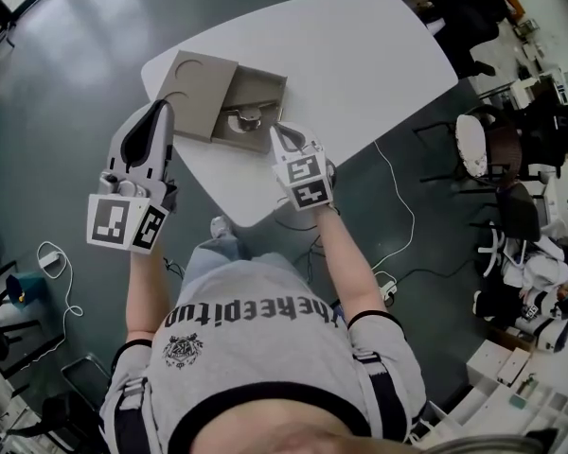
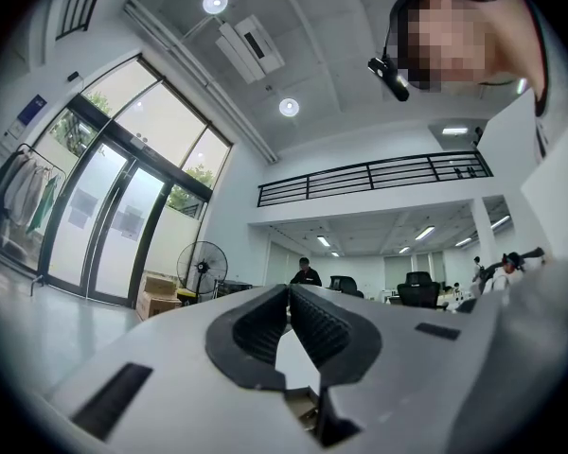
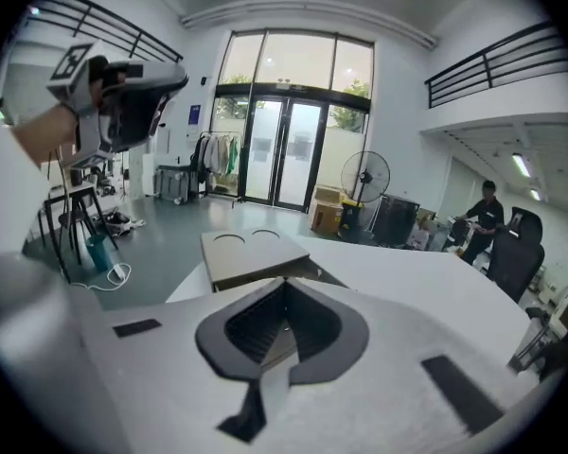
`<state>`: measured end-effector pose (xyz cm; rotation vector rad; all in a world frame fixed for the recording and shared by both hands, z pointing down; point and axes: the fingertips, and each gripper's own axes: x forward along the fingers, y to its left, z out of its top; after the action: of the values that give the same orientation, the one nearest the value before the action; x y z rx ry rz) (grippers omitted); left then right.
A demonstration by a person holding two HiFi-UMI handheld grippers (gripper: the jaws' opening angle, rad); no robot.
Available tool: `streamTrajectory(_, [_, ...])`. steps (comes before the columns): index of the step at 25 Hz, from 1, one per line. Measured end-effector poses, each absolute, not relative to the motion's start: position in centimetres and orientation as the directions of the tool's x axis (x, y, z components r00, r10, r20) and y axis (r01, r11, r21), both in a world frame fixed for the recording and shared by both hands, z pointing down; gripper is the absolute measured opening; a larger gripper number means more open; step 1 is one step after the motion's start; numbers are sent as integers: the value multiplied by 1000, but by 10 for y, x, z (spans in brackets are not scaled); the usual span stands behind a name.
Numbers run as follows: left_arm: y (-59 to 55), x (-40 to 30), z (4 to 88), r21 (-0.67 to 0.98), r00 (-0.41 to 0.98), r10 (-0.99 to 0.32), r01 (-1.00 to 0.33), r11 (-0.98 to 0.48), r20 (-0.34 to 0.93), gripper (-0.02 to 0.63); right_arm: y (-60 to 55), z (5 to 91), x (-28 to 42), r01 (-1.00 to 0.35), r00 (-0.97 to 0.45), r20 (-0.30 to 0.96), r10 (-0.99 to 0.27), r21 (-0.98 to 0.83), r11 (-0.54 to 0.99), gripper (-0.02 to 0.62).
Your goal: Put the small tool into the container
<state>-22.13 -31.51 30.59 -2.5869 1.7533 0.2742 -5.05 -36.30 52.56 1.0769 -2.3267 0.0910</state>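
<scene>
text: roughly "thekeepitup", seen upside down | on: grey shirt [image 1: 265, 348] front

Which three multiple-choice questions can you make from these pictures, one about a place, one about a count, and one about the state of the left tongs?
1. Where does the container stand?
A. on the floor
B. on the white table, near one corner
C. on a chair

2. How many round cut-outs does the lid show?
A. none
B. two
C. four

3. In what state are the left tongs?
A. wide apart
B. closed on a cable
C. closed, with nothing between them

Answers:
1 B: in the head view the container rests on the table top, by the corner close to the person.
2 B: the right gripper view shows two circles side by side in the lid.
3 C: the left gripper view shows the tips meeting, with nothing held between them.
</scene>
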Motion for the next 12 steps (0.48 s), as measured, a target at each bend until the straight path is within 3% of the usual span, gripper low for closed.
streamTrajectory(12, [-272, -174, 286, 77, 371, -912, -918, -388, -176, 14, -319, 453, 3, -796, -523, 360, -773, 119, 594, 3])
